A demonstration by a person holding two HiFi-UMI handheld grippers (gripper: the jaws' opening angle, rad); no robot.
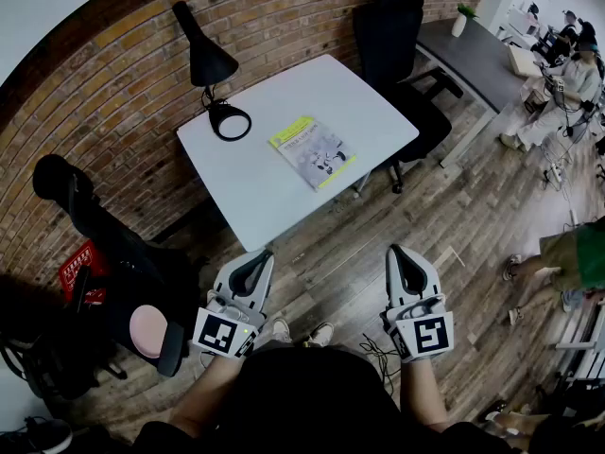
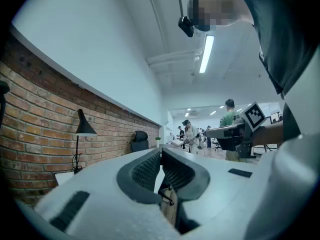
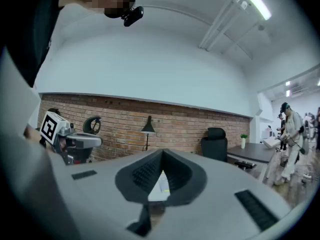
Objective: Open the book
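Head view alone showed book (image 1: pixel 313 151) whole: closed, flat on white counter (image 1: pixel 255 197), near lamp (image 1: pixel 210 74), well ahead of both grippers. Left gripper (image 1: pixel 262 254) and right gripper (image 1: pixel 396 251) hung level over wood floor (image 1: pixel 359 253). Gripper views gave jaw state: both jaws clenched tip to tip, nothing between. Left gripper view added distant people (image 2: pixel 190 133).

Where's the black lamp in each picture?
Head view: the black lamp stands upper left of middle, on the white table.
Left gripper view: black lamp at the left, before the brick wall.
Right gripper view: black lamp near the middle.
Shared landmark: the brick wall behind it.
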